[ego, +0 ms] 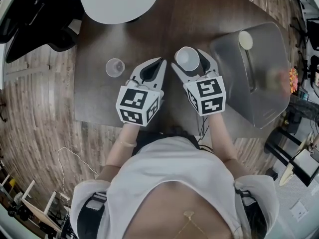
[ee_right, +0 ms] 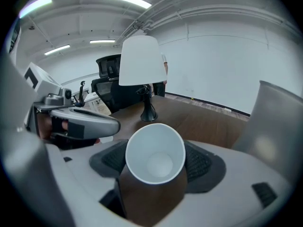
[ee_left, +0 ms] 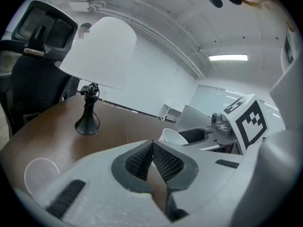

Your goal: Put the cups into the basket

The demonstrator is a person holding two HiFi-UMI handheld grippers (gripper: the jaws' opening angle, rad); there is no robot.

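Right gripper view: paper cup (ee_right: 155, 161) clamped between fingers (ee_right: 199, 163).

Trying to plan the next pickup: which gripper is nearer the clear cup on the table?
Left. The left gripper is just beside the clear cup; the right gripper, holding a white cup, is farther off.

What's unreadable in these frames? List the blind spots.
- Translucent grey basket: contents blurred behind its frosted wall, head view; cut off by the edge, right gripper view.
- Clear plastic cup: partly hidden by left gripper, left gripper view.
- White lamp: base hidden under its shade, head view.
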